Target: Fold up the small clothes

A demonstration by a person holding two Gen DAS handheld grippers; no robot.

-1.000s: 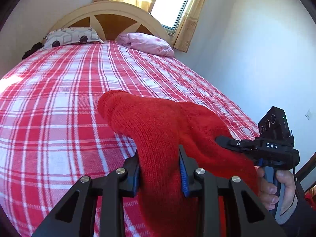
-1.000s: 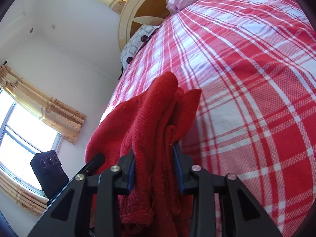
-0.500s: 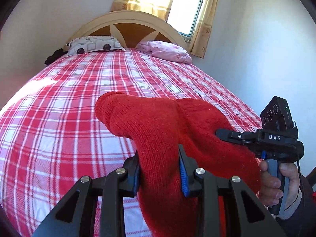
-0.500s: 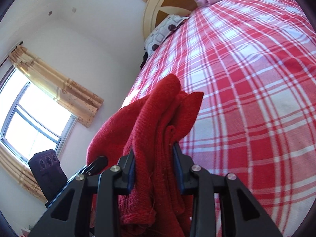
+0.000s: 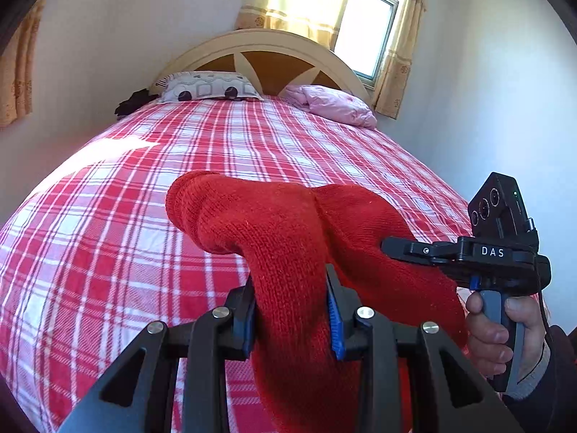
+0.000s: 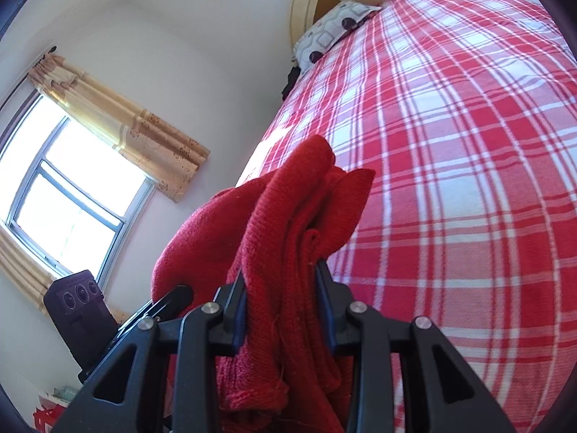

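- Left gripper point(image 5: 292, 310) clamped on red knit point(image 5: 281, 238); right gripper point(image 6: 281, 306) clamped on a bunched part of the same garment.
- Knit held up between both, off the bed point(image 5: 108, 234).
- Since a second ago: carried across the bed, headboard point(image 5: 259, 41) and window point(image 5: 368, 32) now higher in view.
- Probably heading for a lay-down spot; no fold yet, garment type unclear.
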